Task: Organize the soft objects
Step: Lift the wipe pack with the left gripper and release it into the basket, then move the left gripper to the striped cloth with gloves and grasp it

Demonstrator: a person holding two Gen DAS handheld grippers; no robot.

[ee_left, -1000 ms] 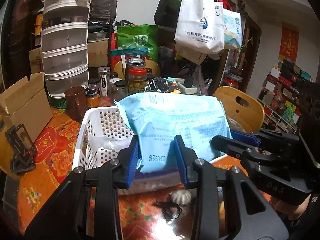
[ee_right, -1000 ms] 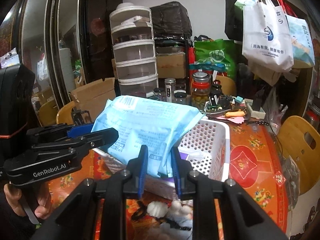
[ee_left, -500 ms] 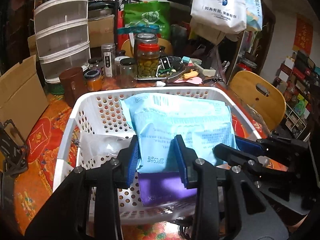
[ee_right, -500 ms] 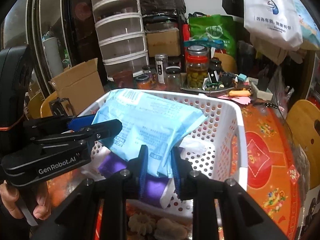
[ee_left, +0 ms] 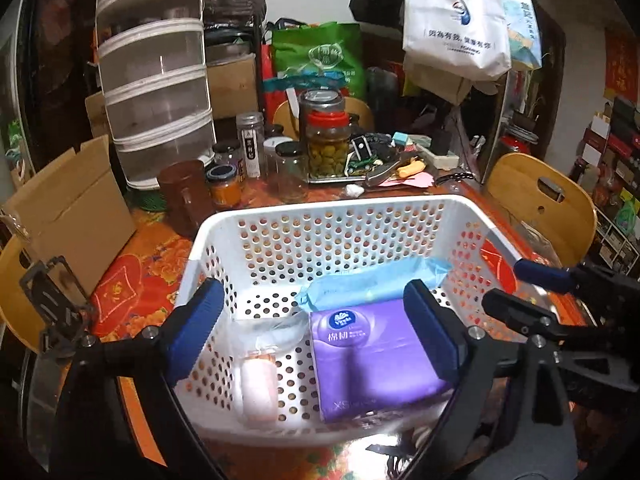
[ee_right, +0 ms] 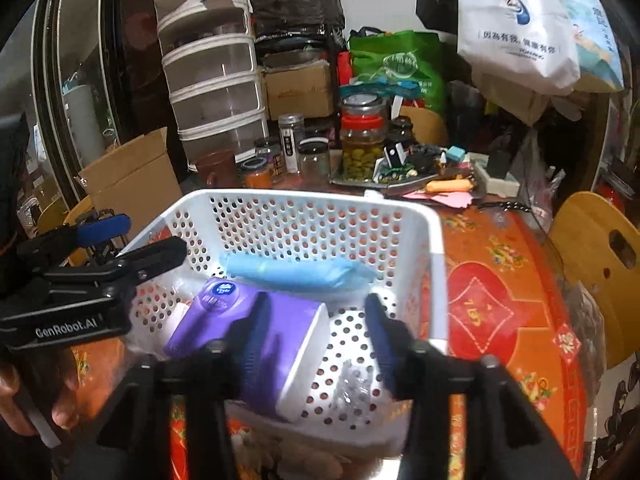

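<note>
A white perforated basket (ee_left: 320, 208) (ee_right: 304, 196) stands on the red floral tablecloth. Inside, a light blue soft pack (ee_left: 372, 284) (ee_right: 296, 270) lies flat along the far wall. In front of it rests a purple tissue pack (ee_left: 368, 356) (ee_right: 224, 320), with a pink roll in clear wrap (ee_left: 260, 392) to its left. My left gripper (ee_left: 314, 334) (ee_right: 148, 236) hovers over the basket's near side, its jaws opening wide and pressing on nothing. My right gripper (ee_right: 316, 320) (ee_left: 516, 288) hangs over the basket's right part, its jaws opening too, nothing pinched between them.
Glass jars (ee_left: 324, 140), a brown mug (ee_left: 184, 192) and a stacked drawer unit (ee_left: 156, 80) crowd the table behind the basket. A cardboard box (ee_left: 72, 208) stands left, a wooden chair (ee_left: 536, 200) right. A crumpled clear bag (ee_right: 352, 384) lies in the basket's right corner.
Both grippers carried the blue pack down into the basket and let go of it. The pack now lies flat behind the purple tissues, and both pairs of jaws have spread apart.
</note>
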